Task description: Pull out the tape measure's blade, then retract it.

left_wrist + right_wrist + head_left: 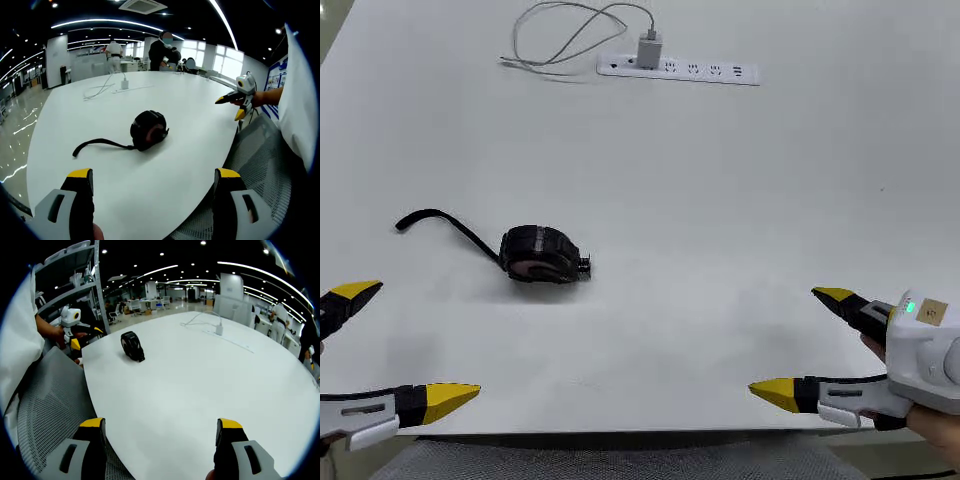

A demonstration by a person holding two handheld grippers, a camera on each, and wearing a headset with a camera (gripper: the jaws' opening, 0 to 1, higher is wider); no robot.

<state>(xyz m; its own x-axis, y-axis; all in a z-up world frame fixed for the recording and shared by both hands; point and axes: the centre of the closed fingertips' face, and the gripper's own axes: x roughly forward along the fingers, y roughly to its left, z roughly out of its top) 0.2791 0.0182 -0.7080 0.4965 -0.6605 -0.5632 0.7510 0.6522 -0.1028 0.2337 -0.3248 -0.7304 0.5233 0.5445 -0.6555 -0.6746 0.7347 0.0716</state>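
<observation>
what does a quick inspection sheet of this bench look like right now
surface: white table, bare apart from the items below
job's things: black tape measure lying left of centre in the head view, strap trailing away, blade not pulled out
clutter: nothing seen
grippers: left gripper and right gripper both open, at the near edge, clear of the tape measure
cables: power strip at the far side, charger plugged in, white cable looped beside it
surroundings: mesh chair at the near edge, shelving, people standing in an open hall
</observation>
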